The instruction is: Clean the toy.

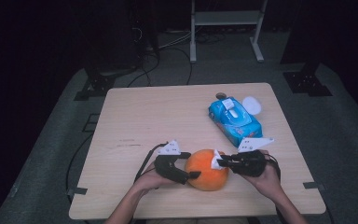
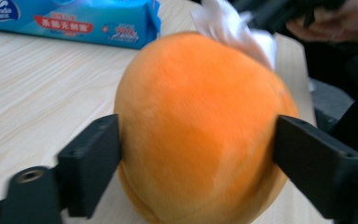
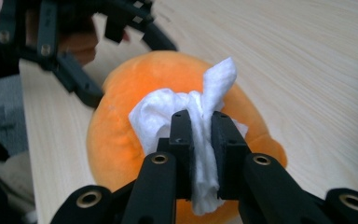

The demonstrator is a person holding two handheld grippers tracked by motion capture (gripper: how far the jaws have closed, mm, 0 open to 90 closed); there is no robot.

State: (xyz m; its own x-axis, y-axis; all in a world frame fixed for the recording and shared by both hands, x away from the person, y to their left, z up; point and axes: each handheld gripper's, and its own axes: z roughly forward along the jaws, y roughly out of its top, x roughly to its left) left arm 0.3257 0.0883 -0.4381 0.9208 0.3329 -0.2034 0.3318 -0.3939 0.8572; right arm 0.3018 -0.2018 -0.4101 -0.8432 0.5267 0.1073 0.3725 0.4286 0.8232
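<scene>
An orange plush ball (image 1: 206, 170) rests on the wooden table (image 1: 144, 116) near its front edge. My left gripper (image 1: 190, 164) comes at it from the left. In the left gripper view its two black jaws sit wide apart, one against each side of the ball (image 2: 200, 126), holding it. My right gripper (image 1: 219, 162) reaches in from the right, shut on a crumpled white tissue (image 3: 168, 112). The tissue (image 1: 215, 160) lies pressed on the ball's upper right side (image 3: 121, 126).
A blue pack of wet wipes (image 1: 235, 120) lies behind the ball at the right, with a white round lid (image 1: 251, 104) beside it. A metal stand and cables are on the floor beyond the table's far edge.
</scene>
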